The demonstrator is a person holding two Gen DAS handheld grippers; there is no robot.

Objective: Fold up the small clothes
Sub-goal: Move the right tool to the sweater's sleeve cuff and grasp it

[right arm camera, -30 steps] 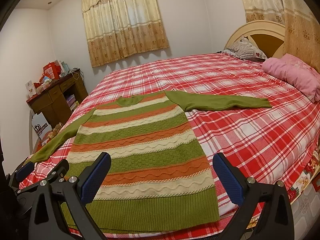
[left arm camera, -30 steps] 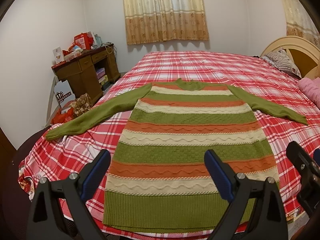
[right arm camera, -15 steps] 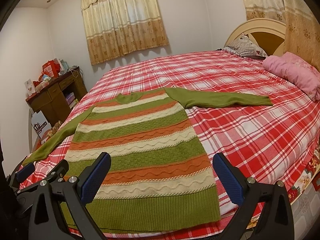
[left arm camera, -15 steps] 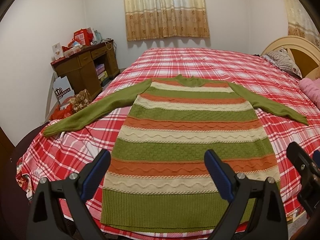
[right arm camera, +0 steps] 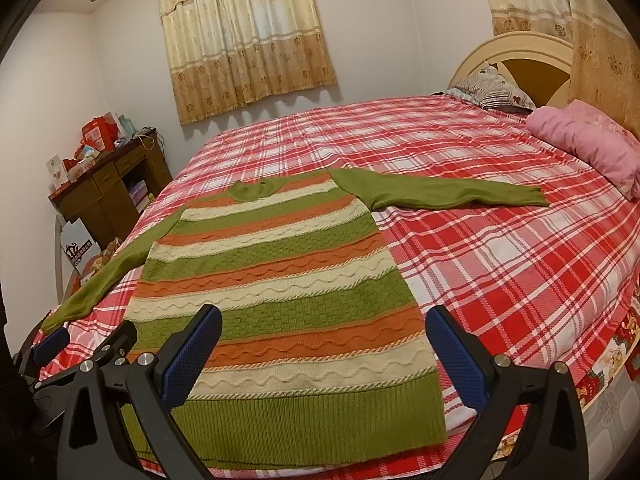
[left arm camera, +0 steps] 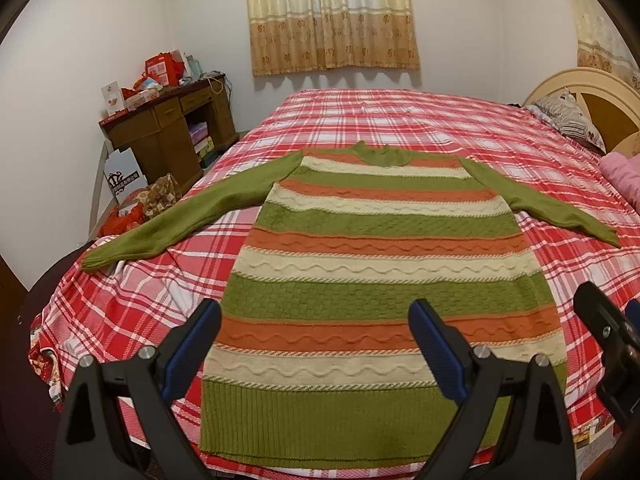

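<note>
Sweater (left arm camera: 376, 280) flat on bed (left arm camera: 400, 120), sleeves spread toward 9 and 3 o'clock. Left gripper (left arm camera: 316, 344) and right gripper (right arm camera: 324, 354) above hem, jaws wide, empty.

A red plaid bed (left arm camera: 400, 128) carries a flat striped sweater (left arm camera: 376, 280), pink bedding (right arm camera: 588, 144) and a pillow (right arm camera: 492, 88).

I see a big bed with a red and white checked cover (right arm camera: 500, 248). A soft pink blanket (right arm camera: 588, 144) lies bunched up near the cream round headboard (right arm camera: 516, 50). A striped pillow (right arm camera: 494, 88) sits there too. Yellow flowery curtains (left arm camera: 332, 16) hang on the wall. A brown wooden desk (left arm camera: 168, 132) has red boxes (left arm camera: 162, 68) on top.
</note>
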